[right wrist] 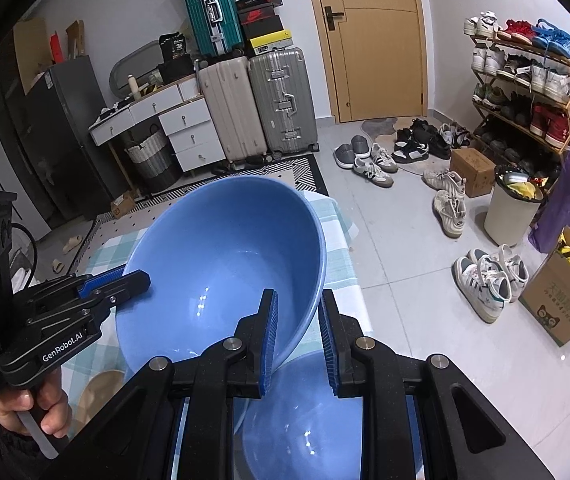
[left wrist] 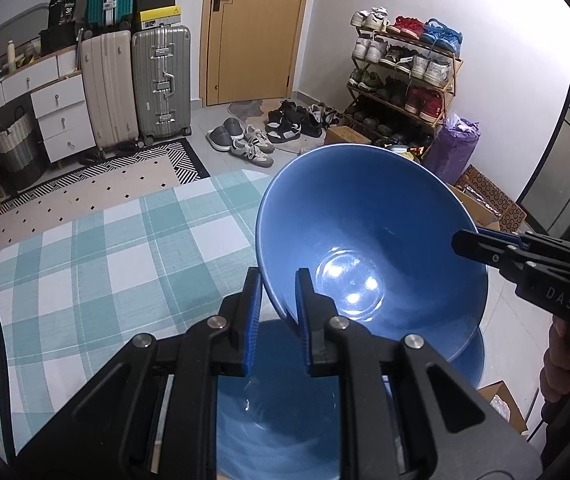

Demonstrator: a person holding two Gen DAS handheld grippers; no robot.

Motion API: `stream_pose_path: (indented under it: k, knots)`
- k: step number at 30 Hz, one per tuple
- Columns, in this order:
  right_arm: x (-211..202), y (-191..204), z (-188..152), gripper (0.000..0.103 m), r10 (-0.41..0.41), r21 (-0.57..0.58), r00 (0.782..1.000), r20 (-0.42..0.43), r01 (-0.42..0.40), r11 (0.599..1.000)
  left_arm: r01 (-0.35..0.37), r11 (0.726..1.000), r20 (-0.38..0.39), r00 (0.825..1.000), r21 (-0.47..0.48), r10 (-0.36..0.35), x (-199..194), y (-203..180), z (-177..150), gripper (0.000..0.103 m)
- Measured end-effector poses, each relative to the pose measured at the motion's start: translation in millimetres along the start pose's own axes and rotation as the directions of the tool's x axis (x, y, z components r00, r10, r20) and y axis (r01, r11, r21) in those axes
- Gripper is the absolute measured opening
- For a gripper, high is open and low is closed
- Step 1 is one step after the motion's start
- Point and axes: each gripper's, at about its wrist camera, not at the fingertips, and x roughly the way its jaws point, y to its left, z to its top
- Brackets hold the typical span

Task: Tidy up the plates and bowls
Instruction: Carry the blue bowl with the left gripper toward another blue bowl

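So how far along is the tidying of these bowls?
Nothing looks finished yet. In hand: both tongs, the left tongs and the right tongs, are clamped on opposite rims of one big blue bowl, held tilted in the air above a second blue bowl. Left: setting it down. A tan dish also sits on the checked cloth.

Bowl (left wrist: 369, 248) w/ grippers at opposite rims, above 2nd bowl (left wrist: 277, 412).
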Motion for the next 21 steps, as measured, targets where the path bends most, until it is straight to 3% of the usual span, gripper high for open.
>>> stream_pose_path:
  k: [21]
  knots:
    - [-22,53,-31,0.021,0.037,-0.048,0.999,-0.001,-0.037,0.998,-0.015,0.999,0.039,0.999,-0.033,0.016,-68,19,-40,0.014]
